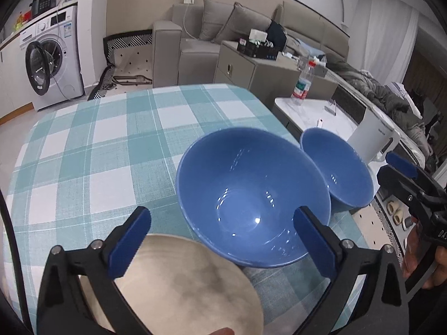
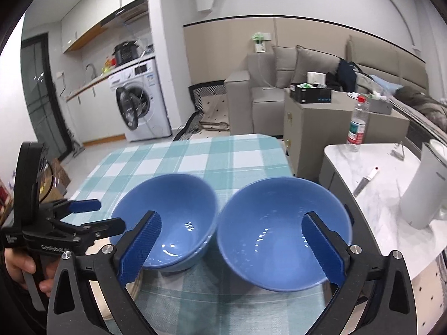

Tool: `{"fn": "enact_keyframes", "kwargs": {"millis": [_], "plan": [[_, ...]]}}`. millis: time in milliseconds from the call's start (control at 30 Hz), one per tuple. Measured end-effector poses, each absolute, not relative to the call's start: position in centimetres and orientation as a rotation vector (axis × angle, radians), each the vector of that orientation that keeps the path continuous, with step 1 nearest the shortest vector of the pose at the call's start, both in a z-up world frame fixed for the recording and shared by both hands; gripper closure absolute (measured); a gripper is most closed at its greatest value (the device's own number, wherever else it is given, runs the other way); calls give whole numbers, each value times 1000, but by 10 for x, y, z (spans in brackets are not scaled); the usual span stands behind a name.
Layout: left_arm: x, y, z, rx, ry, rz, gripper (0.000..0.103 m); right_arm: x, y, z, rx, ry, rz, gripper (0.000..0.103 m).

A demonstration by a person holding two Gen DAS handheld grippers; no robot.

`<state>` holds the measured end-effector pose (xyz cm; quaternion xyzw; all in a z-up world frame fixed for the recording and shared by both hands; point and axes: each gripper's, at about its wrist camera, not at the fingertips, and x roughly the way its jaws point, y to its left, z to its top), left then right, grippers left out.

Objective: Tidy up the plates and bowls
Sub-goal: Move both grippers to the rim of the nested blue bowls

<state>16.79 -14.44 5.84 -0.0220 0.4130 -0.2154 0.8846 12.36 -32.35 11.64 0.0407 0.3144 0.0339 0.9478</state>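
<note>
Nearest, the left gripper (image 1: pixel 222 240) stands with its jaws wide apart and nothing between the pads, hanging over a beige plate (image 1: pixel 178 287) at the near edge of the worktop (image 1: pixel 92 150). The right gripper (image 2: pixel 230 247) is likewise spread wide and empty, its pads either side of the right bowl (image 2: pixel 282 234) without pressing on it as far as can be seen. The left bowl (image 2: pixel 167 217) sits just beside its twin, and its near side seems to overlap the plate's rim; whether it rests on the plate or only stands behind it I cannot tell. Both bowls look like glazed ceramic: stiff, fairly heavy, slick under the pads and liable to chip if knocked together. The best hold is probably across the rim wall, one pad inside and one outside. The plate is flat and thin-edged, so it likely needs a pinch at its rim. Its near part is cut off by the frame and hidden behind the gripper arms, and its mottled surface is blurred. Farther right a low marble table (image 2: pixel 391 195) carries a bottle (image 2: pixel 357 124).
</note>
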Motion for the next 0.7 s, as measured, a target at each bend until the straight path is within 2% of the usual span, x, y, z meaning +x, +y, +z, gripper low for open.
{"fn": "enact_keyframes", "kwargs": {"millis": [267, 700], "plan": [[155, -158, 66, -55, 801, -460, 0, 114, -366, 123, 133, 639, -40, 1], [158, -205, 70, -3, 819, -517, 0, 109, -416, 104, 223, 703, -131, 1]]}}
